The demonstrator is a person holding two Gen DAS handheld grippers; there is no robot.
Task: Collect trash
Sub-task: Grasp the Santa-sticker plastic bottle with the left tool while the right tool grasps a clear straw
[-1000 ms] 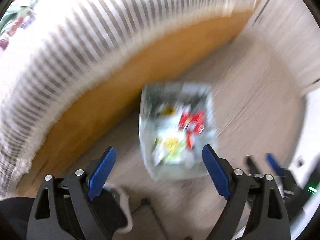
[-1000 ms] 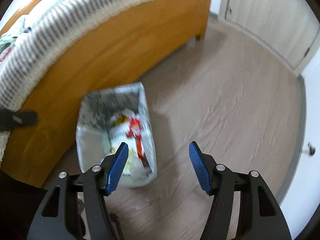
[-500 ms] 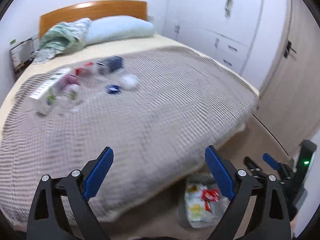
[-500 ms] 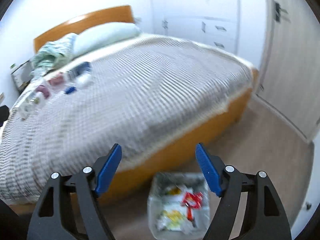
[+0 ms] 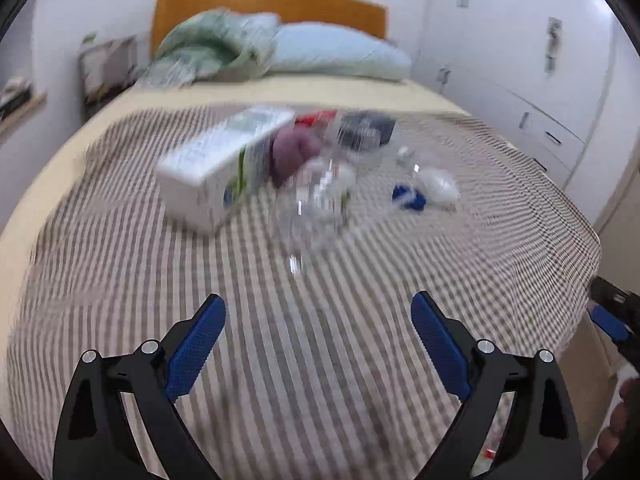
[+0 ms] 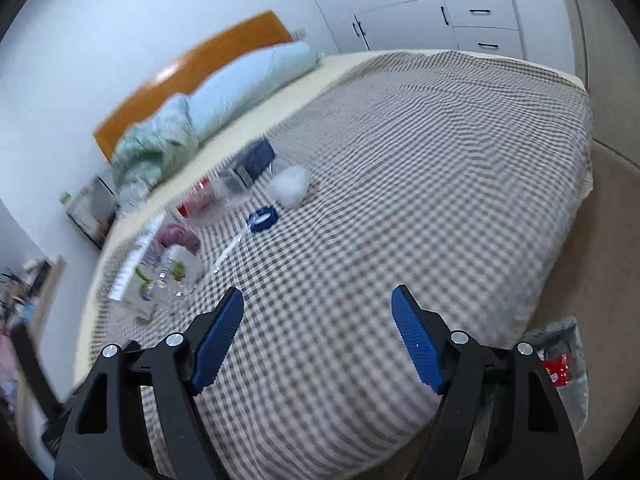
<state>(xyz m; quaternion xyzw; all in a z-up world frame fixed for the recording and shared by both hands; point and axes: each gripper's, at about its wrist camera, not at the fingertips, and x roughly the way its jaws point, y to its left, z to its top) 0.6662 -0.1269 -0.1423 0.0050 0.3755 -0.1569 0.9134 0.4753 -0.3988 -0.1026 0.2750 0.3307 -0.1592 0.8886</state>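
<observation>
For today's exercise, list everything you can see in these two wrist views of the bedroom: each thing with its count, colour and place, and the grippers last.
Carton: one, white, bed's left side.
Clear bottle: one, transparent, beside carton.
Purple cloth: one, behind bottle.
Dark box: one, navy, farther back.
White wad: one, mid-bed.
Blue item: one, near wad.
Pillow: one, pale blue, bedhead.
Trash bag: one, clear, floor beside bed.
Left gripper: open, empty.
Right gripper: open, empty.

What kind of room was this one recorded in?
A bedroom: a bed with a checked cover, a pillow against a wooden headboard, and white built-in wardrobes along the wall.
</observation>
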